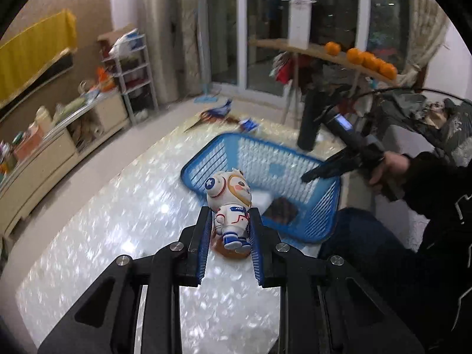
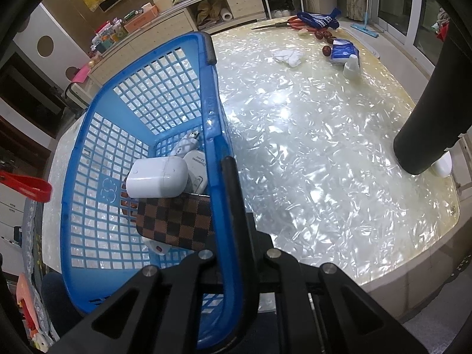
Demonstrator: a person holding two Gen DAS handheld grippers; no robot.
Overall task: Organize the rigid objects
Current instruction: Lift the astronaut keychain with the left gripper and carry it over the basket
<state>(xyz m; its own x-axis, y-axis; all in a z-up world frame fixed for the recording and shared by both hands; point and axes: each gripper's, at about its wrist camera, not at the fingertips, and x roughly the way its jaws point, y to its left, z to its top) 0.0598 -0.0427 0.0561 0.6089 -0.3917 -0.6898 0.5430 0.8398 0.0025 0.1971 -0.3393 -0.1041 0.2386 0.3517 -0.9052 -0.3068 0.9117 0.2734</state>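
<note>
The left gripper (image 1: 231,230) is clamping a white astronaut figurine (image 1: 230,203) above the shimmering pearl-patterned table (image 2: 309,147) — just beside the blue plastic lattice basket (image 2: 118,135). The right gripper (image 2: 228,203) is pinching that basket's table-side rim — holding it shut.

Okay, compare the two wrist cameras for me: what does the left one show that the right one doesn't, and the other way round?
Only the left wrist view shows the astronaut figurine clamped in the left gripper, and the oranges. Only the right wrist view shows the basket's contents: white case, checkered wallet, plus scissors on the far side of the table. Both show the blue basket, the shiny table and the right gripper shut on the basket's rim.
</note>
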